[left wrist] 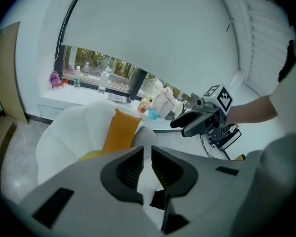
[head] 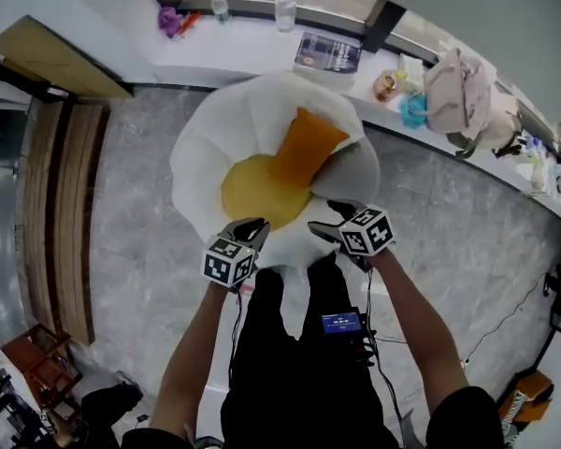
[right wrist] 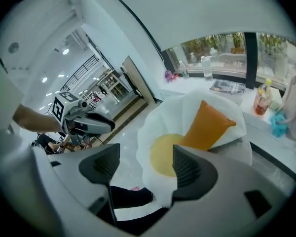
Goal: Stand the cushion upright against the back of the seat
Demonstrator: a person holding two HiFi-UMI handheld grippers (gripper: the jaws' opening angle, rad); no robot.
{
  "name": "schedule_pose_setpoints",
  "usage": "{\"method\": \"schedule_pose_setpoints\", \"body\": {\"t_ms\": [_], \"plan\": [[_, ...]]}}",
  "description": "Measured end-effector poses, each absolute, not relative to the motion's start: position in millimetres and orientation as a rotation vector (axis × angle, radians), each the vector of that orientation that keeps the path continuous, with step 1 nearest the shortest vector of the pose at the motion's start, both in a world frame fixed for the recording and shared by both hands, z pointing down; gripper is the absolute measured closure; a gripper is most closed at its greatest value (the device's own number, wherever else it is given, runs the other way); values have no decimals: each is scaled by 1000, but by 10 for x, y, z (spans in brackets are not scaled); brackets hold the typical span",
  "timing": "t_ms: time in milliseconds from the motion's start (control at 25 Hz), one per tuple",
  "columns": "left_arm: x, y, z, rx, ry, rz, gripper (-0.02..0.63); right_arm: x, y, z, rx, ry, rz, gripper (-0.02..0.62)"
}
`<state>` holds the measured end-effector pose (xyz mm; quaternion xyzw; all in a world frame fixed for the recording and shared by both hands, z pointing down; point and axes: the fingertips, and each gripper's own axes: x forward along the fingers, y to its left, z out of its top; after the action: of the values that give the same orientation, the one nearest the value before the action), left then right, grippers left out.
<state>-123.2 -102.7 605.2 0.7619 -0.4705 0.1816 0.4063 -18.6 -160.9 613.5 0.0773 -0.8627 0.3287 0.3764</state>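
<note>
An orange cushion point(head: 304, 148) stands upright on the yellow seat point(head: 252, 190) of a white petal-shaped chair point(head: 226, 120), leaning on the chair's back. It also shows in the left gripper view, cushion point(left wrist: 119, 131), and in the right gripper view, cushion point(right wrist: 206, 126). Both grippers hang in the air at the chair's near edge, clear of the cushion. My left gripper point(head: 252, 227) point(left wrist: 147, 149) has its jaws drawn together to a thin slit with nothing in them. My right gripper point(head: 332, 218) point(right wrist: 145, 154) stands wide open and empty.
Behind the chair runs a white window ledge point(head: 262, 45) with bottles point(head: 285, 12), a book point(head: 327, 52), a cup and a beige handbag point(head: 458, 92). A wooden panel point(head: 61, 59) is at the left. The floor is grey marble. The person's black trousers point(head: 290, 363) are below the grippers.
</note>
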Motion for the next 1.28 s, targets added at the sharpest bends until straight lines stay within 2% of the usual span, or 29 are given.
{"method": "schedule_pose_setpoints", "body": {"t_ms": [240, 480, 640, 920, 1040, 1160, 1280], "plan": [[-1353, -746, 5425, 1955, -1220, 317, 592, -227, -1241, 5563, 191, -2234, 738, 267], [-1452, -514, 4896, 2033, -1213, 274, 594, -295, -984, 5025, 256, -2315, 741, 342], [-1442, -335, 4556, 2075, -1193, 203, 594, -420, -807, 4716, 285, -2365, 748, 365], [-1405, -173, 3930, 2155, -1174, 31, 594, -686, -525, 4201, 310, -2494, 674, 447], [-1383, -94, 3704, 2189, -1177, 6, 594, -729, -384, 3998, 319, -2533, 649, 480], [-1362, 2, 3596, 2243, -1186, 23, 594, -740, -262, 3830, 330, -2594, 631, 551], [-1305, 102, 3574, 2257, -1183, 38, 594, -701, -147, 3687, 318, -2648, 635, 573]]}}
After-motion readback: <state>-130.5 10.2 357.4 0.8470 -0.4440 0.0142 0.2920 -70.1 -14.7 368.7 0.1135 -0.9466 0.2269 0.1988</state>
